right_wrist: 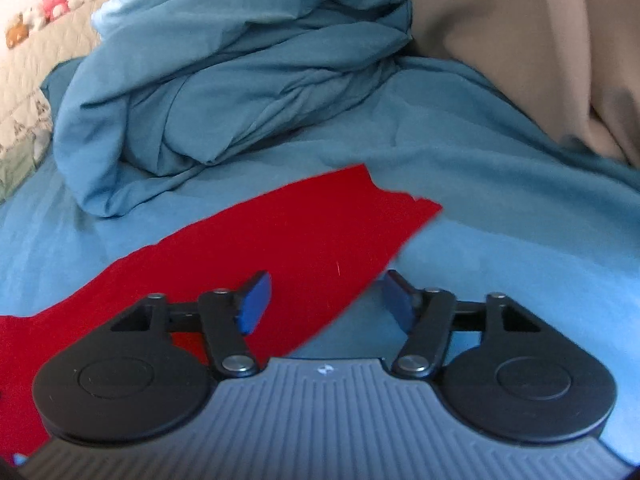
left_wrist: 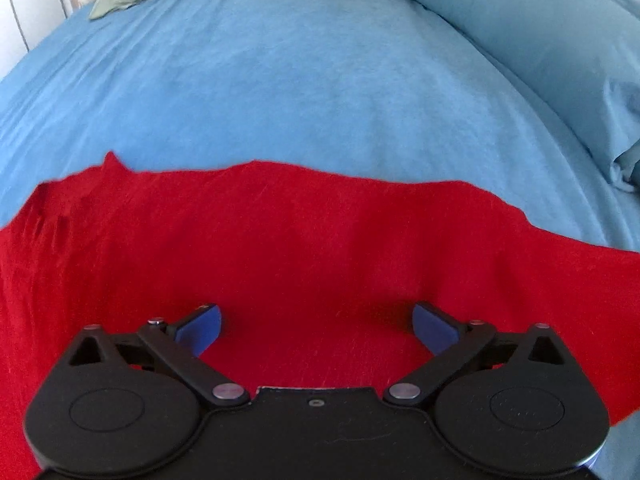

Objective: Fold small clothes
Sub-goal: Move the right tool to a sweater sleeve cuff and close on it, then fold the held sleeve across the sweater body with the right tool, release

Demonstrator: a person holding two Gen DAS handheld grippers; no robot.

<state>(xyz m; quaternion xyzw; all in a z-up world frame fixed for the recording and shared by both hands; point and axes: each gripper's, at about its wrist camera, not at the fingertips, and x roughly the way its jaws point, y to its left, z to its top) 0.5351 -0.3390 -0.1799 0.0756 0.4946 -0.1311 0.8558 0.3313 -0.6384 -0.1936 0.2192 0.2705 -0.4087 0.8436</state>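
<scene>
Red garment (left_wrist: 304, 248) spread flat on the blue bed sheet (left_wrist: 280, 80), just this side of the bunched-up blue duvet (right_wrist: 240, 80). Looks like the grab-an-edge stage, so nothing folded yet as far as can be told.

Left tongs (left_wrist: 316, 326) hanging over the middle of the red garment, spread wide, nothing pinched. Right tongs (right_wrist: 324, 300) straddling the red garment's right-hand edge, roughly half open, one pad over the cloth and the other over bare sheet, not clamped on anything.

Tips for doing it well: pinch only the top layer of the red garment, not the sheet under it. Worth grabbing both points level with each other, lifting just enough to clear, then laying edge to edge so no crease gets trapped.

Plush toys (right_wrist: 60, 4) lined up well beyond the duvet. No brand, label or readable writing anywhere; only a tiny unreadable mark on the right tongs' grey housing.
</scene>
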